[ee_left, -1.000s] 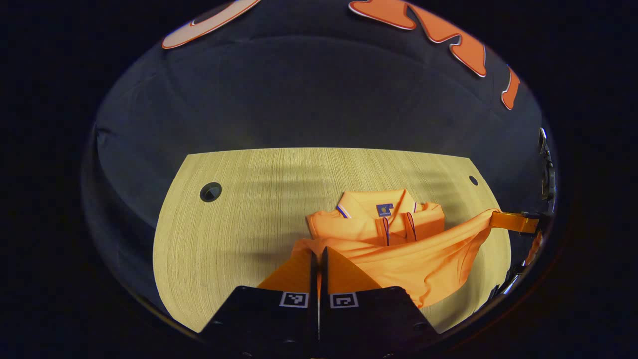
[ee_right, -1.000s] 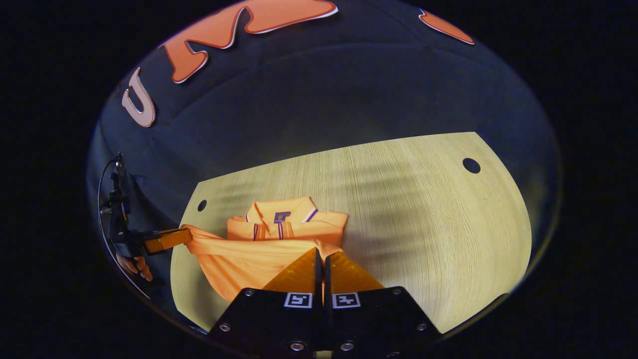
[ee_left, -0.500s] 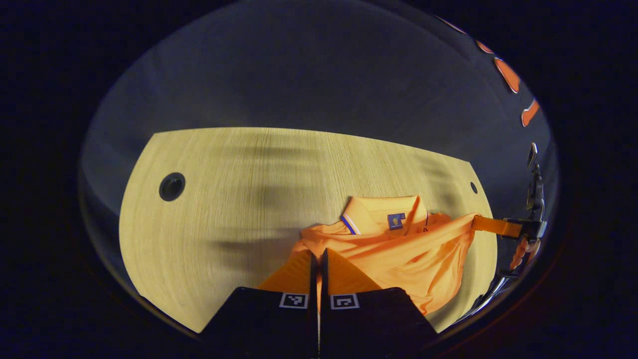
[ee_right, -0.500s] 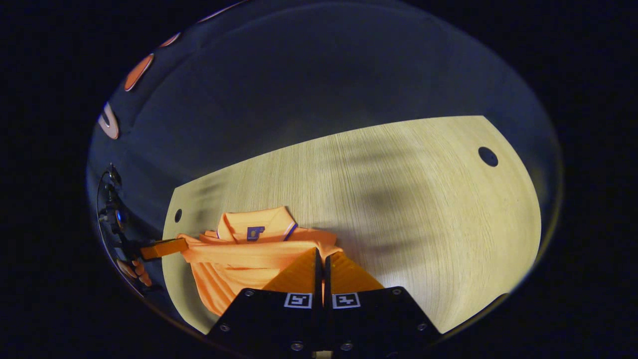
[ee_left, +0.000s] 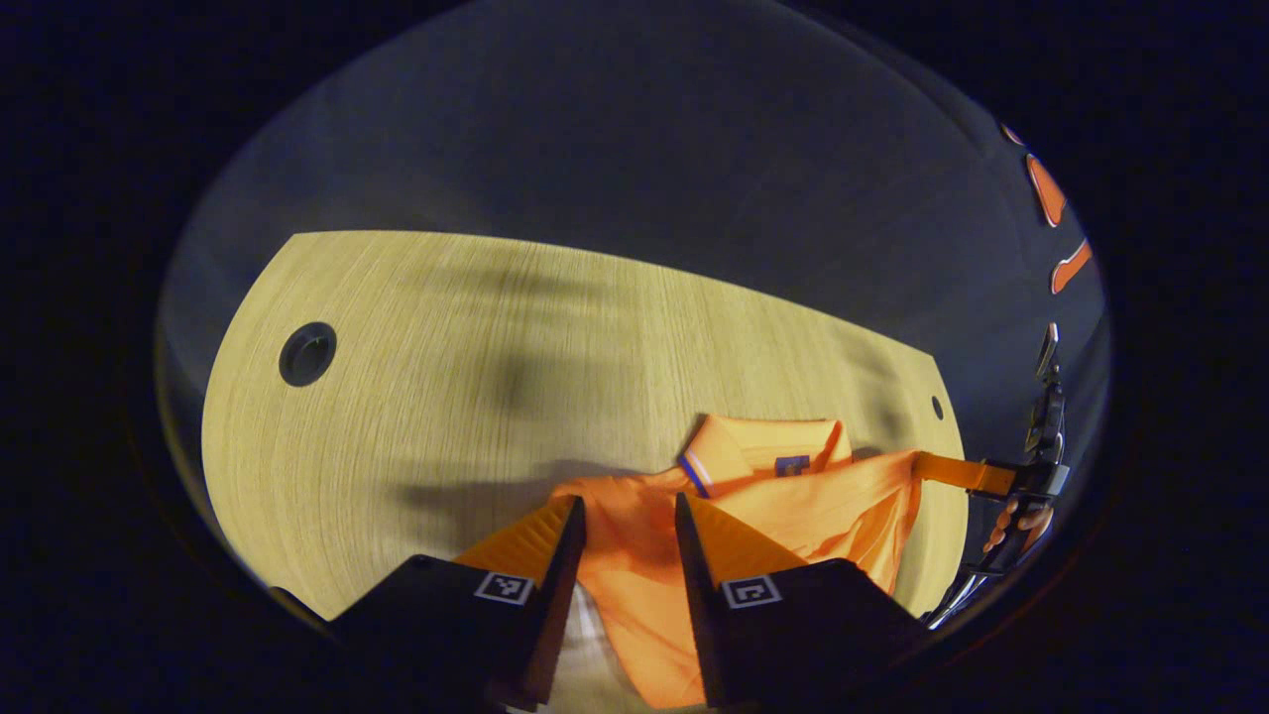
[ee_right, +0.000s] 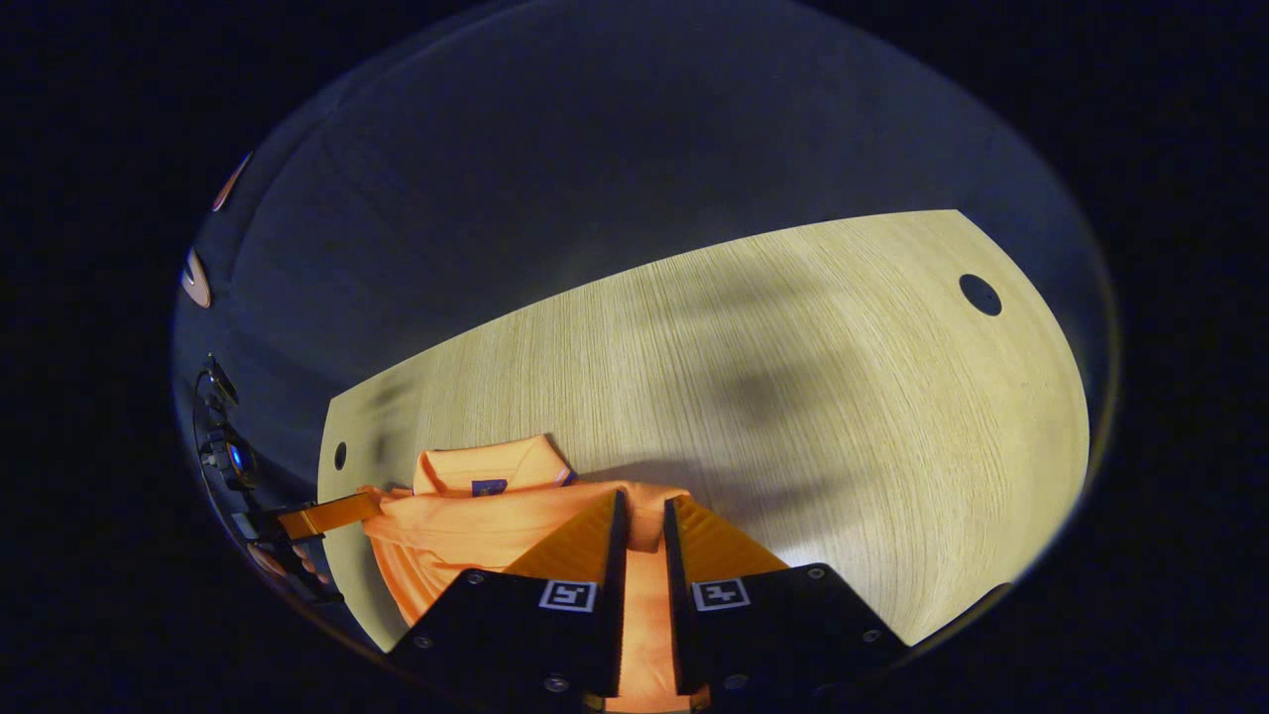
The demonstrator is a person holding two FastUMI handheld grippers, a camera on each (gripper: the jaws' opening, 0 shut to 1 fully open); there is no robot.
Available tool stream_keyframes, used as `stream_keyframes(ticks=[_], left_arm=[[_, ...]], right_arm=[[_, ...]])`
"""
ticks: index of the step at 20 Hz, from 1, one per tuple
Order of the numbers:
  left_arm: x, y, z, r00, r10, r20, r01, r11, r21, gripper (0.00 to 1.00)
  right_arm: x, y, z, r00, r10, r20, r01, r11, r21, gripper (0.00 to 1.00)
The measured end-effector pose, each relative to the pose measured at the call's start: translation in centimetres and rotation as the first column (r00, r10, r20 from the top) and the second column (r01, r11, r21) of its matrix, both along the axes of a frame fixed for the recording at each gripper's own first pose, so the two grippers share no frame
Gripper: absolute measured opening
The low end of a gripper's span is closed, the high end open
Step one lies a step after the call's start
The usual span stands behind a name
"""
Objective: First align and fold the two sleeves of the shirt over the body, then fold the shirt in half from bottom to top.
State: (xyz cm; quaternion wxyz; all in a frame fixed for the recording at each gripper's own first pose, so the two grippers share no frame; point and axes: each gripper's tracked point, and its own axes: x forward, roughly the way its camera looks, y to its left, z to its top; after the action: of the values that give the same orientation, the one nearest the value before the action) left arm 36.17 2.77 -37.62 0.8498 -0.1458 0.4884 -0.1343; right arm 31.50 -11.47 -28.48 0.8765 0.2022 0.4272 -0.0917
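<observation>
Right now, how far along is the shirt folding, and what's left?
Done, apparently: sleeves tucked in, and the shirt has its bottom edge up by the collar. In hand: the left gripper and right gripper have fingers parted over the cloth. Left: pull both clear and check the fold is even.

Dim booth, soft shadows, fisheye warping

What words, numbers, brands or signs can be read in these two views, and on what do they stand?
On the shirt, the neck label: too small and blurred to read.
On the left gripper and the right gripper, the square markers: black-and-white patterns, no words or numbers.
Nothing else legible.
</observation>
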Motion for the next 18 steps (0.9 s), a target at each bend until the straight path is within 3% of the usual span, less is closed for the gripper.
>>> stream_keyframes(ticks=[1, 3, 5, 6, 7, 8, 10, 18], left_arm=[[0.1, -0.3, 0.3, 1.0, -0.005, 0.012, 0.005, 1.0, -0.008, 0.58], [0.2, -0.2, 0.8, 1.0, -0.004, 0.023, 0.004, 1.0, 0.008, 0.82], [0.5, 0.0, 1.4, 0.999, 0.013, 0.043, -0.014, 0.999, 0.037, 0.85], [0.6, 0.1, 2.1, 0.998, 0.021, 0.062, -0.023, 0.999, 0.036, 0.9], [0.6, 0.1, 2.8, 0.997, 0.025, 0.073, -0.027, 0.999, 0.034, 0.91], [0.6, 0.6, 3.3, 0.995, 0.031, 0.091, -0.035, 0.998, 0.048, 0.91], [0.5, 0.7, 5.1, 0.991, 0.048, 0.124, -0.053, 0.998, 0.037, 0.93], [-3.7, 1.7, 13.7, 0.963, 0.136, 0.231, -0.139, 0.99, 0.0, 0.93]], right_arm=[[0.1, -0.5, 0.1, 1.0, -0.005, 0.011, 0.005, 1.0, -0.008, 0.25], [0.1, -1.4, 1.1, 0.999, -0.017, 0.034, 0.018, 1.0, -0.026, 0.39], [-0.2, -1.9, 2.5, 0.998, -0.02, 0.06, 0.023, 0.999, -0.048, 0.57], [-0.5, -2.2, 3.2, 0.997, -0.014, 0.074, 0.019, 0.998, -0.064, 0.73], [-0.7, -2.2, 3.8, 0.996, -0.004, 0.09, 0.011, 0.997, -0.079, 0.73], [-1.0, -2.1, 4.5, 0.995, 0.008, 0.1, 0.001, 0.996, -0.093, 0.83], [-1.7, -1.6, 5.9, 0.991, 0.029, 0.133, -0.014, 0.993, -0.116, 0.92], [-7.3, 0.4, 13.4, 0.954, 0.095, 0.283, -0.044, 0.982, -0.183, 0.98]])
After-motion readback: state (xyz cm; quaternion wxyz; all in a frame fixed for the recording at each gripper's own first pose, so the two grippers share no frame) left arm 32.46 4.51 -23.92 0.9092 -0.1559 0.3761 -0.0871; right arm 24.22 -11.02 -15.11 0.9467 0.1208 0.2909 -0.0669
